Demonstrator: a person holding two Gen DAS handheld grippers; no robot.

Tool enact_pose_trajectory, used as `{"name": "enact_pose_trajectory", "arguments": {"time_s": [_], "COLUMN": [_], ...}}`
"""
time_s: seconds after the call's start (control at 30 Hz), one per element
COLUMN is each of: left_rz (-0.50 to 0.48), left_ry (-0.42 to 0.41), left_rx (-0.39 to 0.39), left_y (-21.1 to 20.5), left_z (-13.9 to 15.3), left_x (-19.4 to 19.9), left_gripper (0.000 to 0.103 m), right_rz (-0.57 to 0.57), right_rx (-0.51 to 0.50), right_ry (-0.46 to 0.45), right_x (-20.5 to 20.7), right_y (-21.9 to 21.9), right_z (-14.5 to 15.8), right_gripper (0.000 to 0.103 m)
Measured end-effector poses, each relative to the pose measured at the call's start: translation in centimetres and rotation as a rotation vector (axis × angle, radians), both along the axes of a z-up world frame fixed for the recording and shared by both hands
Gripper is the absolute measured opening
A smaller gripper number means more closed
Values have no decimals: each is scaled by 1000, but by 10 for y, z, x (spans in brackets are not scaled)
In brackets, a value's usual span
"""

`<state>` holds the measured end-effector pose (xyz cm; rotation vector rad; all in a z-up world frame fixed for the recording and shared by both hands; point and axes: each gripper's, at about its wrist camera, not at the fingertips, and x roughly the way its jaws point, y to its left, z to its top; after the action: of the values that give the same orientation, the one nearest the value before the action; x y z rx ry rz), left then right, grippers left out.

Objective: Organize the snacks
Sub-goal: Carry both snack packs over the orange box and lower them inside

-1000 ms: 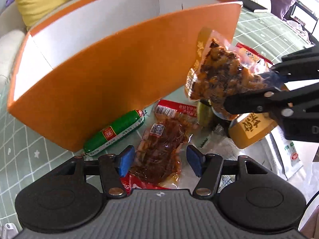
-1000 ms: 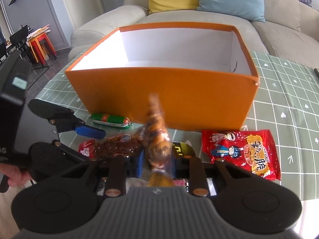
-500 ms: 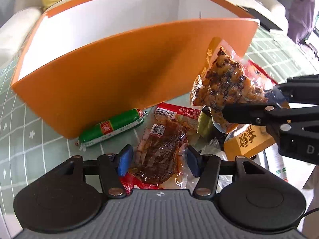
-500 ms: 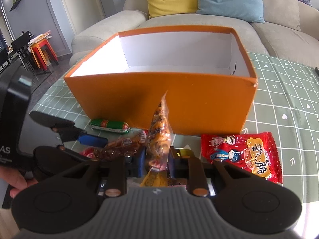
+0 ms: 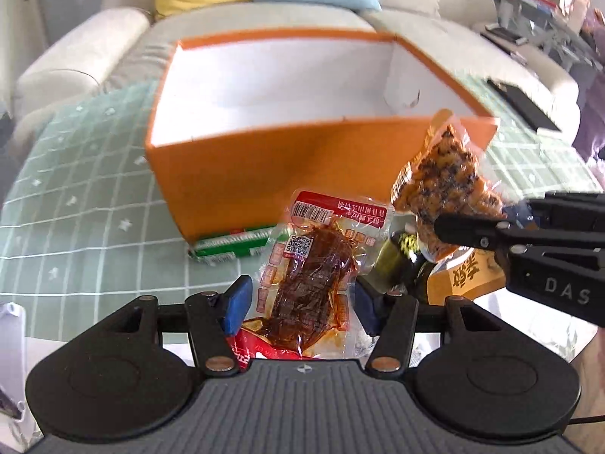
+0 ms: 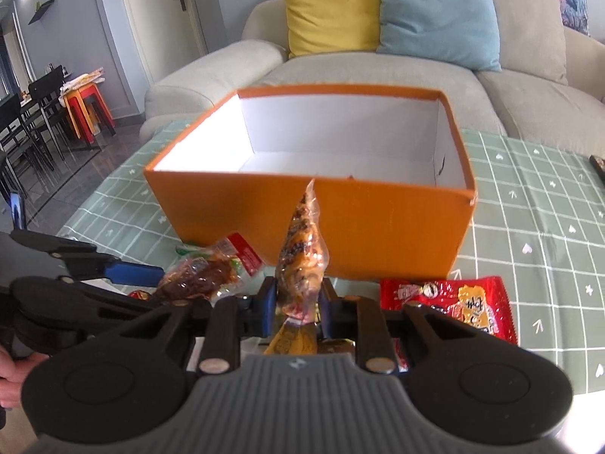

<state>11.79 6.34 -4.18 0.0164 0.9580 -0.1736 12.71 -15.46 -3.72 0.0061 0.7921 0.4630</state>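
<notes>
**Both grippers holding snack packs in front of the box**

Nearest the left wrist camera, the left gripper (image 5: 300, 302) is carrying a clear pouch of dark red meat (image 5: 310, 283), raised off the table. Its blue pads (image 5: 237, 304) are standing fairly wide and have just been closing a little; the pouch is filling the gap between them, though actual pad contact is hard to confirm. A red wrapper (image 5: 242, 352) is showing under the pouch.

At the right gripper (image 6: 296, 300), the jaws are clamping tight on the lower end of a clear pack of brown spiced chunks (image 6: 302, 249). The pack is standing upright, its tip reaching the box's front rim in that view.

Below both, more snacks are lying on the green checked tablecloth (image 6: 529, 227): a green sausage stick (image 5: 234, 247) touching the box's front wall, a yellow packet (image 5: 465, 276), and a red crisps bag (image 6: 465, 302) just in front of the box's right corner.

Beyond them, the orange box (image 6: 378, 223) is sitting open-topped; its white interior (image 6: 340, 140) is showing nothing inside, though the front wall is hiding the near strip of floor. Cloth left and right of the box is lying open.

Farther back, a beige sofa (image 6: 378, 72) is running close behind the box, with yellow (image 6: 329, 7) and blue cushions (image 6: 435, 11).
</notes>
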Motion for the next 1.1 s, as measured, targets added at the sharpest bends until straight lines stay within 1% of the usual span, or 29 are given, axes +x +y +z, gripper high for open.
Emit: {"name": "enact_pose_trajectory", "arguments": {"time_s": [0.13, 0.23, 0.3, 0.37, 0.5, 0.6, 0.7, 0.87, 0.97, 1.1], "left_rz": [42, 63, 73, 81, 86, 99, 103, 113, 130, 128], "left_ry": [-53, -67, -76, -104, -148, -180, -198, -203, -184, -137], "left_rx": [-12, -16, -19, -6, -27, -1, 5, 25, 37, 43], "left_y": [2, 10, 8, 9, 12, 13, 14, 15, 18, 20], "left_z": [18, 33, 39, 48, 66, 77, 85, 87, 79, 63], "left_x": [-4, 1, 6, 6, 15, 27, 41, 69, 91, 115], "left_gripper": [65, 65, 65, 65, 65, 65, 65, 65, 65, 65], "right_rz": [12, 29, 37, 46, 68, 83, 93, 96, 88, 75], "right_rx": [9, 21, 20, 12, 7, -4, -18, -35, -42, -49], "right_ry": [-36, -60, -78, -97, -133, -161, -185, -224, -219, -190], "right_x": [-5, -7, -6, -4, -1, 7, 18, 45, 64, 90], "right_y": [0, 2, 5, 8, 14, 21, 29, 41, 47, 54], "right_z": [15, 26, 34, 43, 60, 71, 80, 89, 89, 80], "right_gripper": [20, 20, 20, 20, 20, 20, 20, 20, 20, 20]}}
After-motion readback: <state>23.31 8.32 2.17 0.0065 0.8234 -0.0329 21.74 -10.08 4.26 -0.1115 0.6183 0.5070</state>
